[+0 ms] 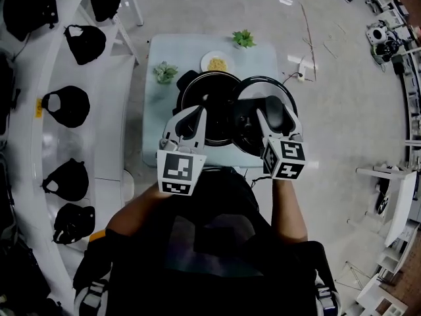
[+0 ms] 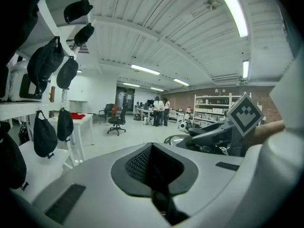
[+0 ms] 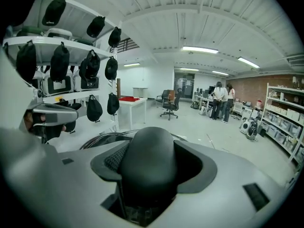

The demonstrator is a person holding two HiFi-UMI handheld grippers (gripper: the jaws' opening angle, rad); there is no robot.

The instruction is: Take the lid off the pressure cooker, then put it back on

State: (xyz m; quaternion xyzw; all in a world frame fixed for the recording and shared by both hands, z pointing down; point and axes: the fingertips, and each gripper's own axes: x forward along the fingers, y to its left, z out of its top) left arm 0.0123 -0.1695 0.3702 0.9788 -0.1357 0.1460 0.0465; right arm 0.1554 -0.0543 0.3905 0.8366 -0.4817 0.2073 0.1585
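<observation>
The black pressure cooker pot (image 1: pixel 209 92) stands open on the pale table (image 1: pixel 156 127). Its round lid (image 1: pixel 262 87) is off, held just right of the pot and overlapping its rim. My right gripper (image 1: pixel 274 118) is shut on the lid's black handle (image 3: pixel 147 160), which fills the space between the jaws in the right gripper view; the lid's rim (image 3: pixel 100 139) shows beyond it. My left gripper (image 1: pixel 189 120) sits at the pot's near-left rim, jaws closed together on a thin dark piece (image 2: pixel 161 204), seemingly the pot's side handle. The pot's inside looks dark.
A white plate of yellow food (image 1: pixel 217 62) and two small green plants (image 1: pixel 166 72) (image 1: pixel 244 39) sit on the table behind the pot. A white curved shelf with black bags (image 1: pixel 69 107) runs along the left. People stand far off (image 3: pixel 222 101).
</observation>
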